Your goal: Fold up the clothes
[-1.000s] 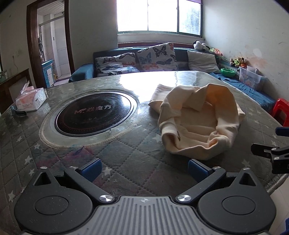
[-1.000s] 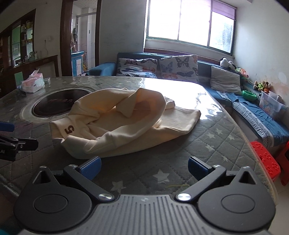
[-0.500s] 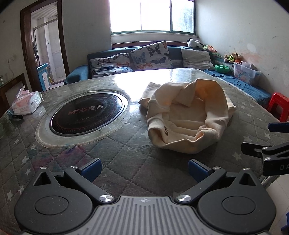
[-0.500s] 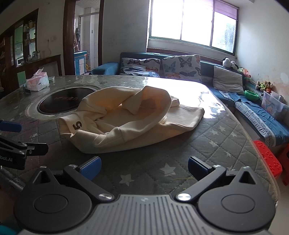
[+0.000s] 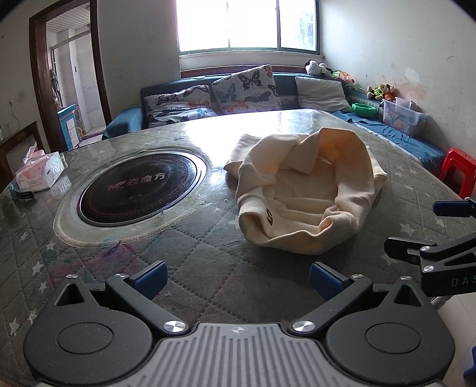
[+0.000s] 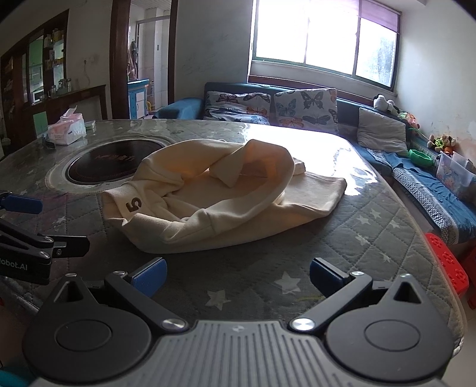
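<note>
Cream garment (image 5: 306,190) is seen crumpled beside the inset hob (image 5: 136,189), unfolded. Left gripper (image 5: 236,275) and right gripper (image 6: 236,275) are held spread, grasping nothing, presumably for pickup.

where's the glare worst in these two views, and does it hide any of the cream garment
Left wrist view: the window is blown out and its reflection whitens the far tabletop, just beyond the cream garment, which stays readable. Right wrist view: the same reflection washes out the garment's far edge; its "5" print is sharp. Fisheye bending shows at both frames' edges.
</note>
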`<action>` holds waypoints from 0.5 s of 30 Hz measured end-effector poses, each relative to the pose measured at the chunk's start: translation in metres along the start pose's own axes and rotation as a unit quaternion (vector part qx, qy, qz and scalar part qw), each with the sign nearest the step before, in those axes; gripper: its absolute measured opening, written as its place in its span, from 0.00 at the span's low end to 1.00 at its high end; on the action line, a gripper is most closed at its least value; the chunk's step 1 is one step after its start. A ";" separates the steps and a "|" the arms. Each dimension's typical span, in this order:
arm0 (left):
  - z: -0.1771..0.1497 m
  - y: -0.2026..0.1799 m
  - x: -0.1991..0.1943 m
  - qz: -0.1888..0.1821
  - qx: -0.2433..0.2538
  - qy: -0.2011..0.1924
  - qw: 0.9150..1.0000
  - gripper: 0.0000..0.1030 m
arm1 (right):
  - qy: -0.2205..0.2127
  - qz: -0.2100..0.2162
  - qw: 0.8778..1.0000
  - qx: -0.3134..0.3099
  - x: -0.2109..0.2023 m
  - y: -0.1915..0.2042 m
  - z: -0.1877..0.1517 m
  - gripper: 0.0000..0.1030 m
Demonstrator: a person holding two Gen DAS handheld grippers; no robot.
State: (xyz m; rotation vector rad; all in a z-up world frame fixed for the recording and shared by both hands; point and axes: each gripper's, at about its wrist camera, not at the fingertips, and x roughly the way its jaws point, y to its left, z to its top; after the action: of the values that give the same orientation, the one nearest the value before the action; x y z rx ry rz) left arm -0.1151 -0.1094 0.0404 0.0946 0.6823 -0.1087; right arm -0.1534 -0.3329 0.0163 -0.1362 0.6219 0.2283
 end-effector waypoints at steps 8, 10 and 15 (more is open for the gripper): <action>0.005 0.001 0.004 -0.002 0.001 0.003 1.000 1.00 | 0.002 0.004 1.000 -0.002 0.006 0.002 0.004 1.00; 0.006 0.001 0.005 -0.003 0.001 0.003 1.000 1.00 | 0.003 0.005 1.000 -0.003 0.008 0.003 0.006 1.00; 0.012 0.002 0.008 -0.004 0.004 0.002 1.000 1.00 | 0.004 0.007 1.000 -0.008 0.012 0.004 0.011 1.00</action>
State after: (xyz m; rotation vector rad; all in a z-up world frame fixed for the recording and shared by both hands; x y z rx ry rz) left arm -0.1011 -0.1099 0.0450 0.1007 0.6865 -0.1193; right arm -0.1393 -0.3252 0.0176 -0.1475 0.6284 0.2465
